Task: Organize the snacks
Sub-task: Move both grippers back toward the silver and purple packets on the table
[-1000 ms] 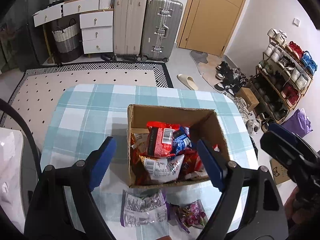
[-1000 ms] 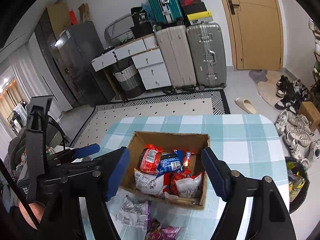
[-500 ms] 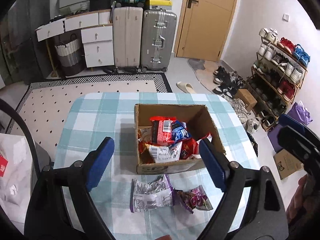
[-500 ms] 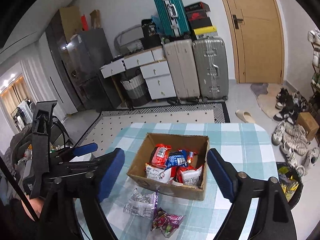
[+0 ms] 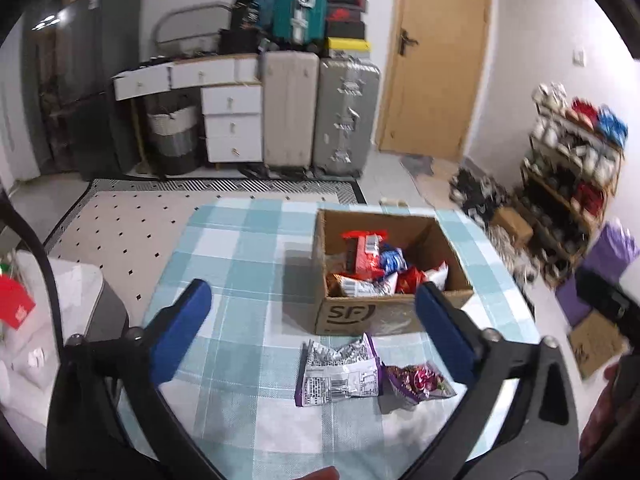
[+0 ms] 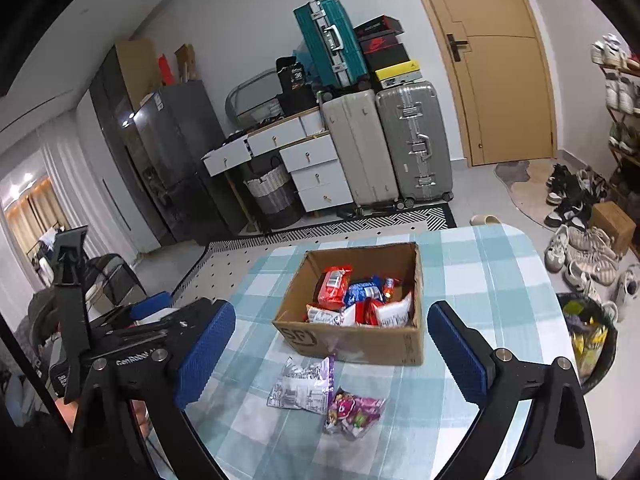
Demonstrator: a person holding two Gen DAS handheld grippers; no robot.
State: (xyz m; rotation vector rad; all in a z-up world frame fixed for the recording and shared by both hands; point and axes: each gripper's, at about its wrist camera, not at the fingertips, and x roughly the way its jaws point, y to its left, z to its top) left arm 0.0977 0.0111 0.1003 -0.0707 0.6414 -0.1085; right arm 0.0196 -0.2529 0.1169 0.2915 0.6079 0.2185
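A: Two loose packets lie low in the centre of the left wrist view, on the checked tablecloth (image 5: 248, 276): a silver packet (image 5: 340, 372) with purple edging, and touching its right side a purple packet (image 5: 418, 380). Just above them, right of centre, stands the cardboard box (image 5: 362, 316), open-topped, with red, blue and white snack bags (image 5: 372, 268) piled inside

B: And the left gripper (image 5: 312, 330) there?

A: Spread wide, nothing between the blue pads (image 5: 182, 328); one sits lower left, the other lower right overlapping the box's near right corner. The view is a bit blurred toward the right edge, where a shoe rack (image 5: 572, 172) shows

B: The right wrist view?

A: The box (image 6: 360, 340) sits mid-frame, the same snack bags (image 6: 360, 300) heaped in it. Below it the silver packet (image 6: 302, 386) lies left and the purple packet (image 6: 354, 414) right and slightly lower, just beside each other. The right gripper (image 6: 328, 356) is also wide apart and empty, its blue pads (image 6: 206, 352) flanking the packets. At the left edge the left gripper's dark body is seen from the side. Suitcases (image 6: 386, 144) and a white drawer unit (image 6: 316, 172) line the back wall, upper centre
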